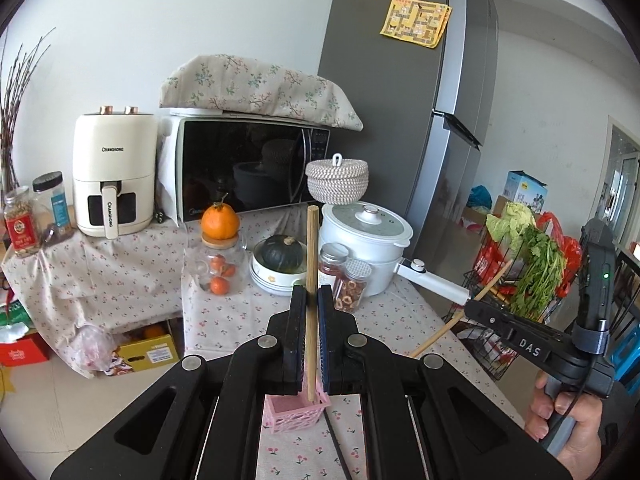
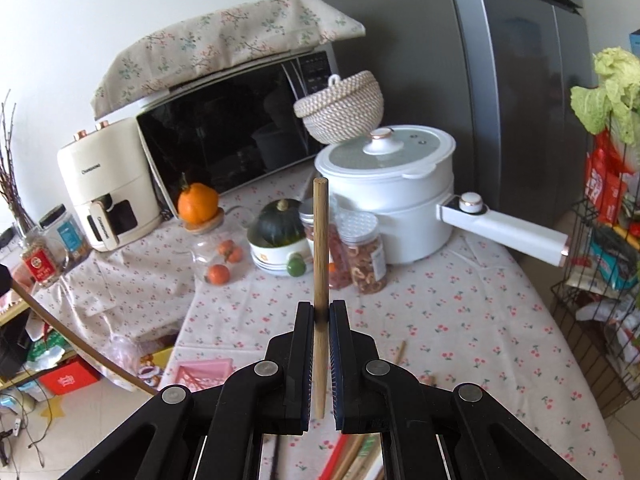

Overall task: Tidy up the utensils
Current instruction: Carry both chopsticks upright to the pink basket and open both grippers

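Left gripper clamped on upright chopstick; pink basket directly beneath. Right gripper clamped on second chopstick. Neither deposited; more utensils left on table below.

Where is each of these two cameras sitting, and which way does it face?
Left wrist: on the left hand-held gripper, facing the microwave; its fingers pinch a chopstick; the right hand shows.
Right wrist: on the right hand-held gripper, tilted, facing the white pot; fingers pinch another chopstick.
Shared: microwave, pot, pink basket.

Bright, sharp daylight; fisheye-bent edges
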Demonstrator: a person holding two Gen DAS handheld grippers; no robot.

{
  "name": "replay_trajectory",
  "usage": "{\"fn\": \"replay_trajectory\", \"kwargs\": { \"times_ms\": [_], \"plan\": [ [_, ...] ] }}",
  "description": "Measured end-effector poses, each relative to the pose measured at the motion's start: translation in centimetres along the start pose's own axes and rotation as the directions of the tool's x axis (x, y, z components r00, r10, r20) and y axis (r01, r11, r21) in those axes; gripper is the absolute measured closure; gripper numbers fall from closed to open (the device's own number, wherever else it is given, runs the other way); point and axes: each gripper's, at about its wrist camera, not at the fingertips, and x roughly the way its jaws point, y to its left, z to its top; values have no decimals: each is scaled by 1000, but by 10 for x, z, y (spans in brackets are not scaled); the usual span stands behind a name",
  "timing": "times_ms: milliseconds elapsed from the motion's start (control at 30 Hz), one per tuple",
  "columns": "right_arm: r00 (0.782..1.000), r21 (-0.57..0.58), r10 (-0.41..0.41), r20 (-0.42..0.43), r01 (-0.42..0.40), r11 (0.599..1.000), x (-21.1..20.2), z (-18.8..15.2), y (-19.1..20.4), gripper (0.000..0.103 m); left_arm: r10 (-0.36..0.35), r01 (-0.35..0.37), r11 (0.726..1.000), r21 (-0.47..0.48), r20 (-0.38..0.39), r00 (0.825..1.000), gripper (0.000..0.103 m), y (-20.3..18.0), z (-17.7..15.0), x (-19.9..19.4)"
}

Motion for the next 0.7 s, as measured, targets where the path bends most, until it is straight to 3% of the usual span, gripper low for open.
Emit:
{"fn": "replay_trajectory", "kwargs": {
  "times_ms": [267,367,500,700],
  "plan": [
    [991,-19,134,24,-133,991,5,14,45,97,49,-51,999,-10,-91,995,97,21,-12,54],
    [985,-29,169,-15,-169,985,19,12,62,97,50,-52,999,-5,-162,986,97,28,-19,78],
    [983,-73,159,-89,-166,983,49,2,81,97,37,-41,999,-10,-246,969,97,35,-29,105],
    [967,-87,143,-212,-164,983,91,-17,85,97,17,-37,998,-58,-309,951,97,49,-37,129]
  ]
}}
